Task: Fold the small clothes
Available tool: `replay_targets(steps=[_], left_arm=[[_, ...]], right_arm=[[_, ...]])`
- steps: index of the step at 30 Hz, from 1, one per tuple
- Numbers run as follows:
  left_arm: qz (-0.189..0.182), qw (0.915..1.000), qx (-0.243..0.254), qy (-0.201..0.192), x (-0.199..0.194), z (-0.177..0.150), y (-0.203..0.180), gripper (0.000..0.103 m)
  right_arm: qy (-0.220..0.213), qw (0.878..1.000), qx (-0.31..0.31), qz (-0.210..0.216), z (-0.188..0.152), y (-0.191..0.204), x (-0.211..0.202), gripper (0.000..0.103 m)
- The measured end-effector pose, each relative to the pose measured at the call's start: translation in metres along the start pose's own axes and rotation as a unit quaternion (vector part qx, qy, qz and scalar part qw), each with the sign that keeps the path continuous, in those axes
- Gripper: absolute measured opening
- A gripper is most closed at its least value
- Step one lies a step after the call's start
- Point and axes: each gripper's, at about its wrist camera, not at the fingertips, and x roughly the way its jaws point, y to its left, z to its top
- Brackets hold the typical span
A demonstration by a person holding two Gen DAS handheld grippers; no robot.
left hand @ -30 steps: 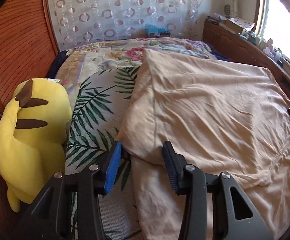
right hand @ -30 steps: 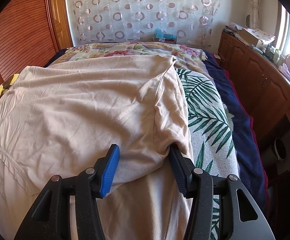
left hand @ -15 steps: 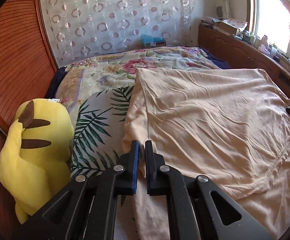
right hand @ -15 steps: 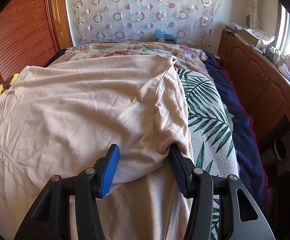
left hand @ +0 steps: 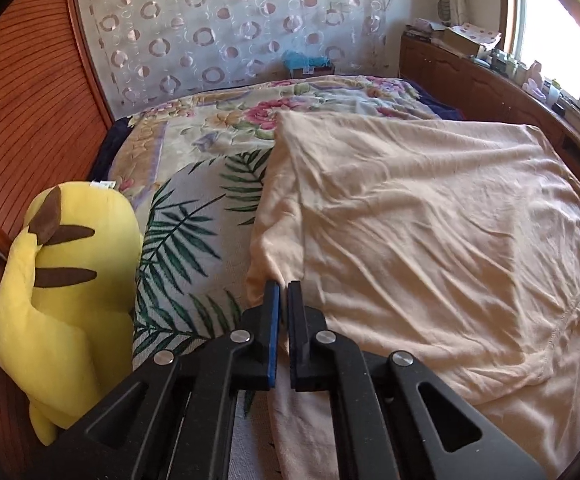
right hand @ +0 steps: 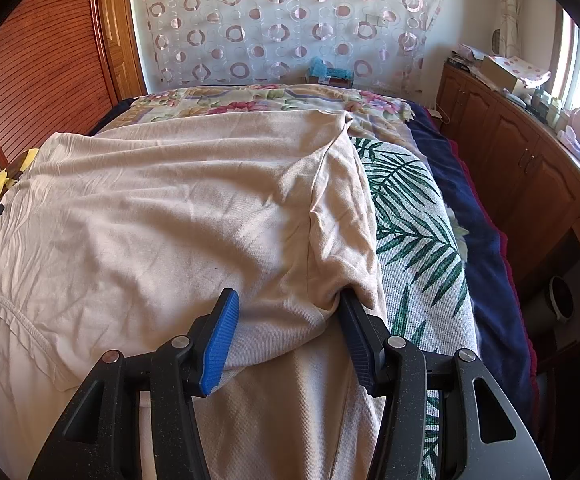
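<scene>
A cream shirt (left hand: 410, 224) lies spread on the bed, with its near part folded over; it also shows in the right wrist view (right hand: 177, 216). My left gripper (left hand: 283, 286) is shut on the shirt's left sleeve edge, where the cloth bunches at the fingertips. My right gripper (right hand: 287, 300) is open, its jaws astride the folded right sleeve (right hand: 342, 240), with the right finger (right hand: 360, 336) tucked under the cloth. The tip of the other gripper shows at each frame's edge.
A yellow plush toy (left hand: 61, 280) sits at the bed's left edge by the wooden wall. The leaf and flower bedspread (right hand: 414, 216) lies under the shirt. A wooden cabinet (right hand: 530, 168) with clutter runs along the right, below the window. A patterned curtain (right hand: 290, 20) hangs behind.
My left gripper has shut on the shirt's left sleeve edge and pulled it slightly toward me. The right gripper has stayed open and still.
</scene>
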Motion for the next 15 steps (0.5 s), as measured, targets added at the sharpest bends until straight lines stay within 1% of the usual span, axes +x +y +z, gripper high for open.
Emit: replay_targets(steps=[1, 2, 3, 5, 9, 12, 15], left_arm=[[0.0, 1.0, 0.002, -0.007, -0.004, 0.002, -0.001, 0.004], [-0.001, 0.9999, 0.004, -0.013, -0.009, 0.004, -0.003, 0.004], [-0.002, 0.9997, 0.003, -0.022, -0.016, 0.007, -0.004, 0.004], [-0.005, 0.9993, 0.003, -0.037, -0.027, 0.012, -0.005, 0.004], [-0.01, 0.9981, 0.009, -0.06, -0.049, 0.017, -0.012, 0.004], [0.007, 0.9974, 0.019, -0.07, -0.057, 0.02, -0.012, 0.004], [0.01, 0.9974, 0.007, -0.071, -0.056, 0.025, -0.003, 0.004]], right_arm=[[0.0, 1.0, -0.005, 0.005, 0.001, 0.0, -0.001, 0.012], [0.003, 1.0, -0.011, 0.006, 0.003, 0.001, -0.002, 0.01], [-0.001, 1.0, -0.015, 0.008, 0.005, 0.001, -0.005, 0.008], [-0.022, 0.999, -0.014, 0.02, 0.009, 0.003, -0.018, 0.007], [-0.064, 0.998, -0.02, 0.019, 0.017, 0.01, -0.049, 0.006], [-0.08, 0.996, -0.031, 0.015, 0.019, 0.016, -0.063, 0.006], [-0.085, 0.996, -0.041, 0.01, 0.018, 0.022, -0.069, 0.006]])
